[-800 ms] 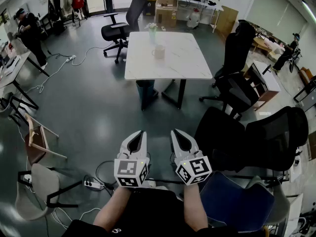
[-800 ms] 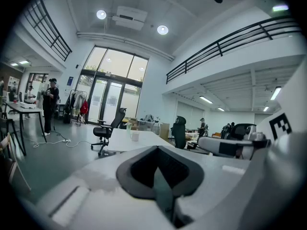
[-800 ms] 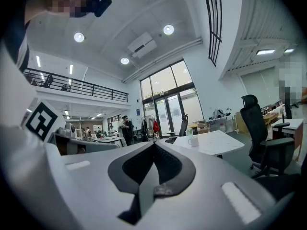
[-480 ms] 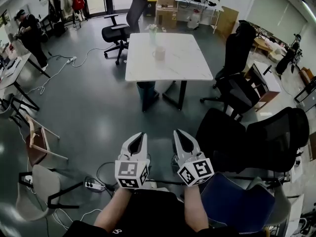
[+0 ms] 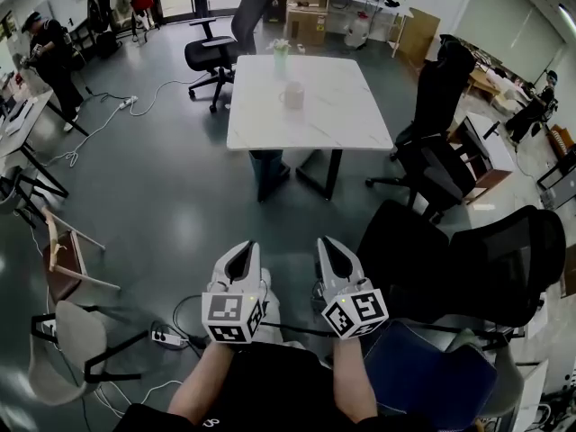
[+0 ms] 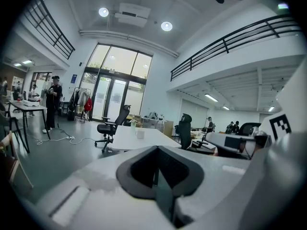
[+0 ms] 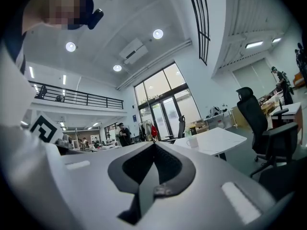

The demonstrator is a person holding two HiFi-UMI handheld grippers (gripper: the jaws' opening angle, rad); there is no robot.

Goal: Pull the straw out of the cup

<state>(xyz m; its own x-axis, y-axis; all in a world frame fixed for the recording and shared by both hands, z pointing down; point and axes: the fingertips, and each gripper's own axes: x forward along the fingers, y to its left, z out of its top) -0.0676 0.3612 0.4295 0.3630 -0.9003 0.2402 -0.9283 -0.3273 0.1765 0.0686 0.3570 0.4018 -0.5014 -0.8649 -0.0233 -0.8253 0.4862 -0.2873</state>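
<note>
Essentially nothing has changed: left gripper [image 5: 245, 250] and right gripper [image 5: 325, 246] stay near the body, jaws together and empty. White mug [image 5: 292, 94] and taller cup [image 5: 280, 57] stand on the bench [image 5: 346, 120], well apart ahead; the approach is judged still outstanding.

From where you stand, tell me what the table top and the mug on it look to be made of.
The table top: white with faint grey veining, smooth and slightly glossy; marble or a marble-look laminate, can't tell which. The mug: off-white, opaque, with a handle; probably glazed ceramic, though too small to be sure.
</note>
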